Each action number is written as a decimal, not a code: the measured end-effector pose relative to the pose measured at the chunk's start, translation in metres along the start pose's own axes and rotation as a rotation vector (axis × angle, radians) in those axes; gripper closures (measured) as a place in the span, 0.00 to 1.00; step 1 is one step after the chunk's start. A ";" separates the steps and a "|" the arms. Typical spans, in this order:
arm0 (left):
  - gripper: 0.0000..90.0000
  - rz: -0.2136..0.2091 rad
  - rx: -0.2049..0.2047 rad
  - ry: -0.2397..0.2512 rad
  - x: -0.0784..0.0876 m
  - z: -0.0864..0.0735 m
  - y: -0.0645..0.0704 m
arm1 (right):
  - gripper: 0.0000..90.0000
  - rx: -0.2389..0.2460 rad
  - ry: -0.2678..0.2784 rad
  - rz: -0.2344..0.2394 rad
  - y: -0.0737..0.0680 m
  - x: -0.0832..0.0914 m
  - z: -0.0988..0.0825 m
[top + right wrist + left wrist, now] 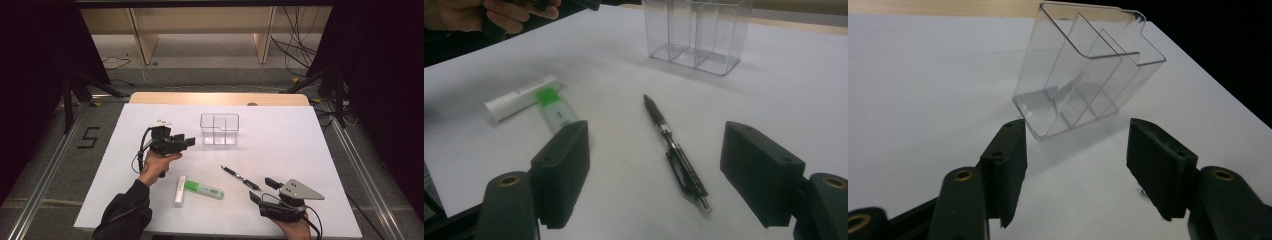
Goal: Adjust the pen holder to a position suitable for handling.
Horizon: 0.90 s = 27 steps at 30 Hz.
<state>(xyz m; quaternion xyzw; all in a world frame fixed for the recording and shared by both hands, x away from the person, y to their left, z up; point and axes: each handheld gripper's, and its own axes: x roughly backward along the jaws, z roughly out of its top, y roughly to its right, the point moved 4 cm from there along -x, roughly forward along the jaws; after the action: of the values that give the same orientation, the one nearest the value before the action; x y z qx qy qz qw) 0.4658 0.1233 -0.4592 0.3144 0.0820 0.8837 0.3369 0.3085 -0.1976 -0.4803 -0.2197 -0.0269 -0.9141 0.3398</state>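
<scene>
- The white desk (300, 150) carries everything; nothing is held by anyone.
- The clear divided organiser (219, 128) stands upright toward the far side, just ahead of the left gripper (187, 142), whose jaws gape wide and empty.
- The right gripper (264, 190) hovers near the front edge, jaws spread wide, empty.
- The green highlighter (202, 189) lies between the hands, touching a white tube (180, 190).
- The black pen (675, 153) lies directly ahead of the right jaws, its long axis running away from them; likely the right hand's pick.

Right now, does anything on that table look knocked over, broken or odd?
Nothing stands out. The clear organizer stands upright and empty; the black pen, green highlighter and white tube lie flat, unspilled.
</scene>
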 end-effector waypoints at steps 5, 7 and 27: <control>0.41 -0.015 -0.034 -0.017 0.005 -0.011 0.005 | 0.32 0.011 -0.008 0.009 -0.003 -0.001 -0.001; 0.40 -0.017 -0.044 -0.022 0.007 -0.015 0.005 | 0.32 0.008 -0.009 0.013 -0.003 -0.001 -0.001; 0.32 -0.061 -0.069 0.021 0.022 -0.041 0.010 | 0.32 0.017 -0.041 0.046 -0.007 -0.012 0.000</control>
<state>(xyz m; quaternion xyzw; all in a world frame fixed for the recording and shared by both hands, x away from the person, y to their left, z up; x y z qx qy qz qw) 0.4228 0.1327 -0.4772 0.2906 0.0643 0.8787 0.3733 0.3118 -0.1846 -0.4850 -0.2359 -0.0368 -0.9010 0.3621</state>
